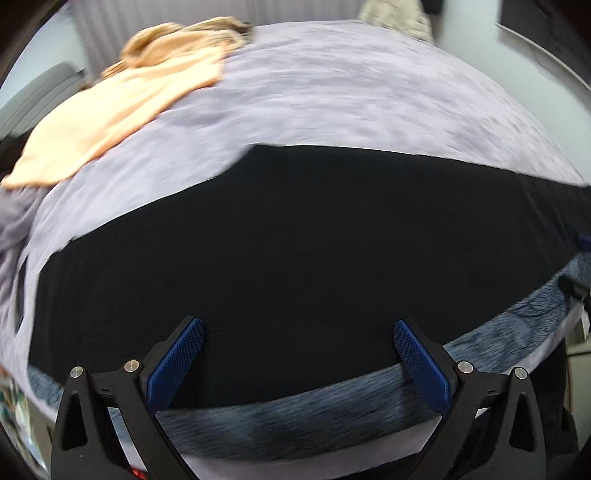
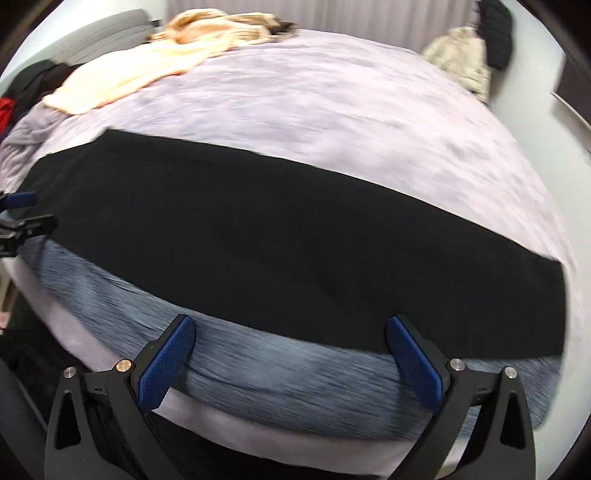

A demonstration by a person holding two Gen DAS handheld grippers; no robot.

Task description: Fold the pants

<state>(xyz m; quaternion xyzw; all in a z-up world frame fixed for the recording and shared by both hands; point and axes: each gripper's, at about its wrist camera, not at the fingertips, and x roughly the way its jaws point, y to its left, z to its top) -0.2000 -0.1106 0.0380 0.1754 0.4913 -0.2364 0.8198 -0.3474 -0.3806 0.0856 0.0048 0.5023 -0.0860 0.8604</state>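
Both grippers, left gripper (image 1: pixel 298 330) and right gripper (image 2: pixel 290 326), are hovering apart over the pants (image 1: pixel 295 240), probably lining up to pinch the near edge.

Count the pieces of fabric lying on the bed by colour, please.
Black: 1, the pants
Blue-grey: 1, a cloth under the pants
Peach: 1, a garment at the far side
Tan: 1, a crumpled pile behind it
Total: 4
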